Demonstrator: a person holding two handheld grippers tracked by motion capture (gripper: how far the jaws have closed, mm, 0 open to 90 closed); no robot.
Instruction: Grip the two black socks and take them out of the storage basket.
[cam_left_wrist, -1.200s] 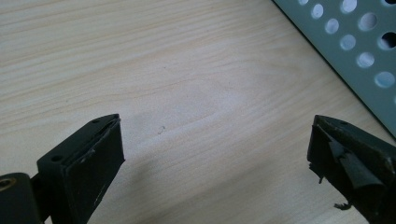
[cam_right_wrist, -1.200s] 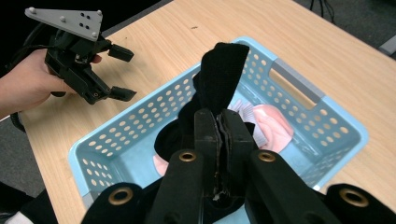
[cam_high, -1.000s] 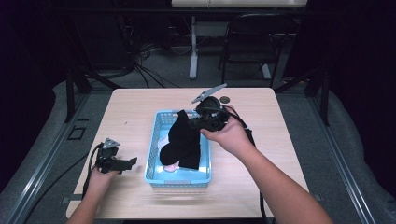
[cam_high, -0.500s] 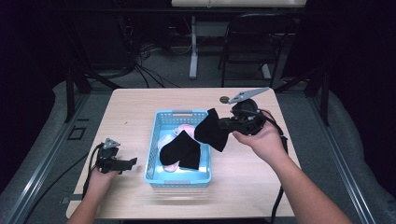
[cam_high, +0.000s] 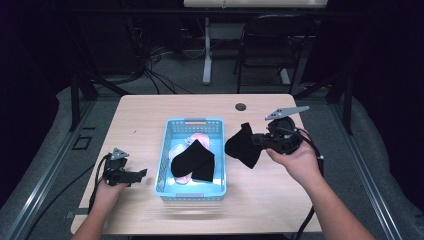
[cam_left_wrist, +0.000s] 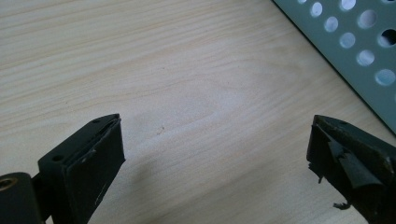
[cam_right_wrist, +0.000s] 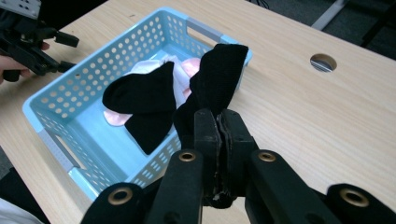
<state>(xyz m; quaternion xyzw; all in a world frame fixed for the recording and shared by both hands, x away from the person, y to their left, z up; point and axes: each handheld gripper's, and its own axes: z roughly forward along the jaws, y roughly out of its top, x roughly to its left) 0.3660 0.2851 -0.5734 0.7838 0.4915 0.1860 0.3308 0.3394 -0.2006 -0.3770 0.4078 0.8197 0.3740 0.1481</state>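
right tongs (cam_high: 260, 141): clamped tight on a black sock (cam_high: 241, 145), the two black jaws pressed together on the fabric in the right gripper view; the person's right hand (cam_high: 295, 159) grips the tool from below.
black sock: hanging in the air from the right tongs, just to the right of the blue basket (cam_high: 218, 150) and above the bare counter (cam_high: 150, 112); in the right gripper view (cam_right_wrist: 215, 78) it drapes upward from the jaws toward the basket's near corner.
left tongs (cam_high: 141, 174): wide open, nothing between the jaws; in the left gripper view the two pads stand far apart over bare wood, with the basket's perforated wall at the upper right corner.
left hand (cam_high: 107, 189): low at the counter's front left, well apart from the basket.
blue basket: at the middle of the counter, long side running front to back.
inside the basket: another black sock (cam_high: 194, 160) lying across pale pink socks (cam_high: 181, 150).
counter: light wood, with a round cable hole (cam_high: 241, 106) near the far edge.
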